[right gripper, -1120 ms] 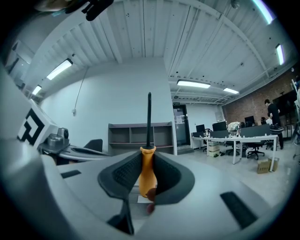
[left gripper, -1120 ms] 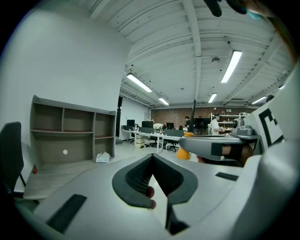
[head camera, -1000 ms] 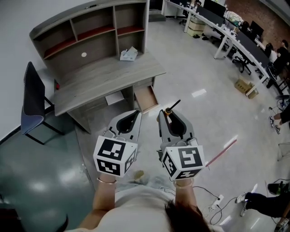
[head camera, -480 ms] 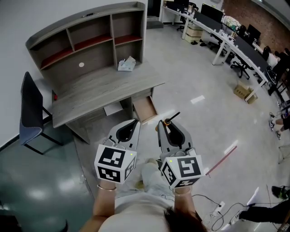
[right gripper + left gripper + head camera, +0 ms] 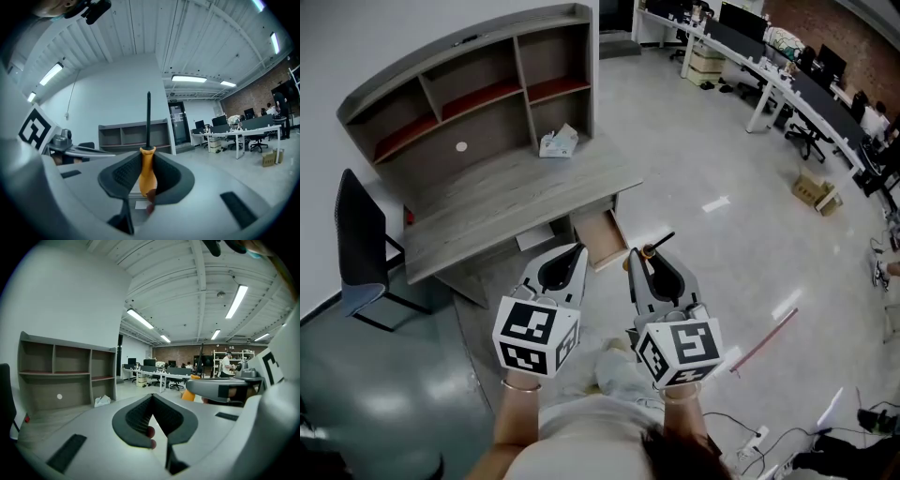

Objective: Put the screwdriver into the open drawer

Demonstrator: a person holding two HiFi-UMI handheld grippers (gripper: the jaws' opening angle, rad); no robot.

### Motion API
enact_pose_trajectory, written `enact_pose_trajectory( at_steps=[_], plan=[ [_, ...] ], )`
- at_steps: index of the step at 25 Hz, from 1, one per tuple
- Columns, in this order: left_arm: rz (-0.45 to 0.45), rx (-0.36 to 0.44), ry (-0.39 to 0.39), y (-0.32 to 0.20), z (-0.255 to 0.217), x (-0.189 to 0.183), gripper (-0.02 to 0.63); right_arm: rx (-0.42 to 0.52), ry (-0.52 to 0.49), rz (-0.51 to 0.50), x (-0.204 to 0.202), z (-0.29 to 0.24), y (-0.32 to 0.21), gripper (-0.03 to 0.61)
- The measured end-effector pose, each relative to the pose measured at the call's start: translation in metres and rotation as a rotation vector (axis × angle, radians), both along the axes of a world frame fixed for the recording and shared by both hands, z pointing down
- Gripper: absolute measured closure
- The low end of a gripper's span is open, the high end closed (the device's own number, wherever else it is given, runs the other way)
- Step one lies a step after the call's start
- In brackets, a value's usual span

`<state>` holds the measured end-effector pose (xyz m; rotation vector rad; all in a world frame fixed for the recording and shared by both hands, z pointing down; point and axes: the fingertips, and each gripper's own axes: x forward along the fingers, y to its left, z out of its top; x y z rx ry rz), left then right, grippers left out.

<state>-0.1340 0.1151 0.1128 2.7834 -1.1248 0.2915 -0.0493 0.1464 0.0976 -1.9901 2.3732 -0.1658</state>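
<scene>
Right tool (image 5: 646, 257) grips the orange-handled screwdriver (image 5: 147, 171), with its shaft pointing forward. Left tool (image 5: 573, 255) is closed on nothing. Both are near the desk (image 5: 506, 192), just short of its open drawer (image 5: 602, 230). Carrying looks nearly done, but the screwdriver is not yet placed.

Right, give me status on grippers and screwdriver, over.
Left gripper shut, empty. Right gripper shut on screwdriver handle. Drawer open under desk, ahead; nothing seen in between.

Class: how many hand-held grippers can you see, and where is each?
2. The left hand-held gripper, shut and empty, is left of centre; the right hand-held gripper beside it grips the screwdriver.
</scene>
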Motion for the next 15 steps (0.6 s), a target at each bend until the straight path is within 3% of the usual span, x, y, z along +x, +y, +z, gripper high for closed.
enact_pose_trajectory(
  at_steps=[15],
  plan=[
    [-0.083, -0.041, 0.019, -0.092, 0.015, 0.049, 0.604, -0.058, 0.021, -0.097, 0.05, 0.021, -0.094, 0.488]
  ],
)
